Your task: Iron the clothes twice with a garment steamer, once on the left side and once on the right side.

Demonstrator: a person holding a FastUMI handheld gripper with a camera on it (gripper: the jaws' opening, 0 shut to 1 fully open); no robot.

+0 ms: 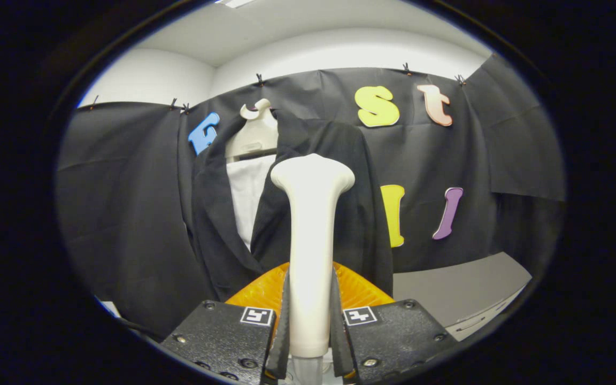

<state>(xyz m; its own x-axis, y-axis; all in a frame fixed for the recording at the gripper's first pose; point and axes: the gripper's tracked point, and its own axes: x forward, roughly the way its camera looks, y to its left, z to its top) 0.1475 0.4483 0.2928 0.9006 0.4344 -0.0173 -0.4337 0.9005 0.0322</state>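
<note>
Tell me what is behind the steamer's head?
The tool is shut on the steamer. Behind its head hangs the black jacket on a white hanger; the fabric directly behind is covered.

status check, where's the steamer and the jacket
Tool shut on steamer, held upright. Steamer head level with black jacket on hanger, just beyond. Nothing between them.

Behind your work area hangs the black cloth wall (436, 176), pinned along its top edge by small dark clips (259, 79). Above the cloth you see a white room wall (147, 75) and a white ceiling (286, 32). A ribbed orange object (359, 286) sits low, in front of the cloth. To its right lies a grey floor (457, 289).
</note>
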